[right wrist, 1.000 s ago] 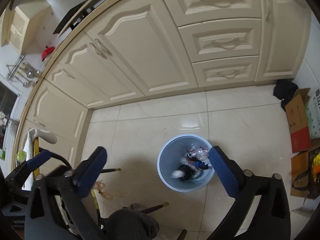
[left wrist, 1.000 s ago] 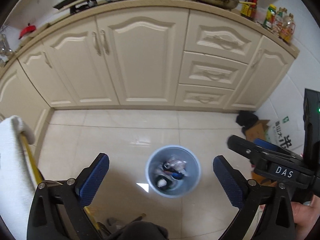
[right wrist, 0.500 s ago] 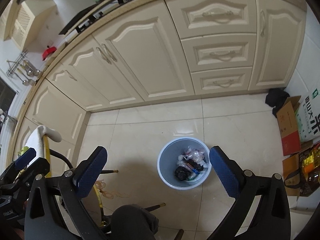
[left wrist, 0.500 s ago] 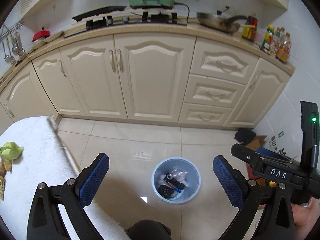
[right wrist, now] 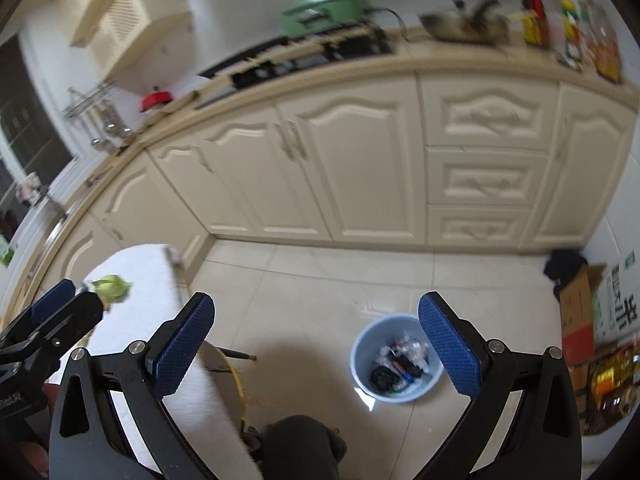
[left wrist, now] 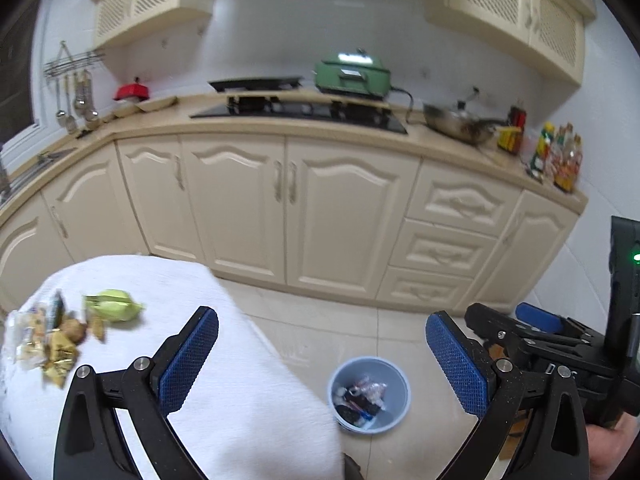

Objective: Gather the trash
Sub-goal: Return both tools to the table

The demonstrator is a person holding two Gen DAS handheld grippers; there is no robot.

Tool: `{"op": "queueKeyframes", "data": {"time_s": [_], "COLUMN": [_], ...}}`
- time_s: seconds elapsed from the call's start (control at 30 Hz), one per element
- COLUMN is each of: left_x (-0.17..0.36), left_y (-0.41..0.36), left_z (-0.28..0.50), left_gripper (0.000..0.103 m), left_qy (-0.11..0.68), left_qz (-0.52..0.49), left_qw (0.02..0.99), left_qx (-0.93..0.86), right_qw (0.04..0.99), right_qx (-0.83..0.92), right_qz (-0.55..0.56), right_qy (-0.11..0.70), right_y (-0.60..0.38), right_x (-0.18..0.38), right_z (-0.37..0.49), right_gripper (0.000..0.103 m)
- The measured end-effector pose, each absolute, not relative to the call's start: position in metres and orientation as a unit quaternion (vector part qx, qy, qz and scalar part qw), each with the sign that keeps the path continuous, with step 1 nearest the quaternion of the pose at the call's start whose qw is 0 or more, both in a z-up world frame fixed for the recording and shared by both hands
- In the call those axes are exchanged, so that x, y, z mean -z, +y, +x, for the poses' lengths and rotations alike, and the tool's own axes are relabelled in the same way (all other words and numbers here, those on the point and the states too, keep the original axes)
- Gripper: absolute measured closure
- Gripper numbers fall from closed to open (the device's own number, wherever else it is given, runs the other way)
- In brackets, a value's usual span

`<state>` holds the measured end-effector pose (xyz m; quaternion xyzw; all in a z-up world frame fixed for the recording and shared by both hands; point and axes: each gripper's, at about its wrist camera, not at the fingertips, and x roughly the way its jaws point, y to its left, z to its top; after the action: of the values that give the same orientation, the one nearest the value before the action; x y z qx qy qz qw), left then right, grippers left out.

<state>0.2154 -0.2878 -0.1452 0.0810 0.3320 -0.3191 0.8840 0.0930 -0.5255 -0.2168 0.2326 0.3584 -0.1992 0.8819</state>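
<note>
Trash litters the white table left of spread, empty jaws; only the right view shows boxes.

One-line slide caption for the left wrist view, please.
Open left claw over a white-clothed table with leftover wrappers, blue bin on the floor.

The bin is light blue. The cloth on the table is white. A crumpled wrapper on it is yellow-green, and the other scraps are brown, gold and white. The gripper pads are dark blue with a tiny bumpy pattern, on black arms. The cupboards are cream. The cooker is green. The floor is pale and shiny.
</note>
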Motion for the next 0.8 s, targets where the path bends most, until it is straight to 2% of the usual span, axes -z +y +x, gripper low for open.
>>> {"op": "queueKeyframes", "data": {"time_s": [0.43, 0.8], "left_x": [0.094, 0.074], "left_y": [-0.156, -0.062], "left_z": [0.142, 0.082], "left_gripper": [0.001, 0.001], "left_qy": [0.277, 0.255], "left_qz": [0.02, -0.023], "left_qw": [0.93, 0.955], "left_qx": [0.241, 0.151], "right_qw": [0.93, 0.95], "right_qx": [0.111, 0.042], "right_qz": [0.129, 0.078], "right_qy": [0.325, 0.3], "right_y": [-0.406, -0.326], "right_x": [0.151, 0.128], "right_z": [0.131, 0.154], "right_gripper": [0.0, 0.0]}}
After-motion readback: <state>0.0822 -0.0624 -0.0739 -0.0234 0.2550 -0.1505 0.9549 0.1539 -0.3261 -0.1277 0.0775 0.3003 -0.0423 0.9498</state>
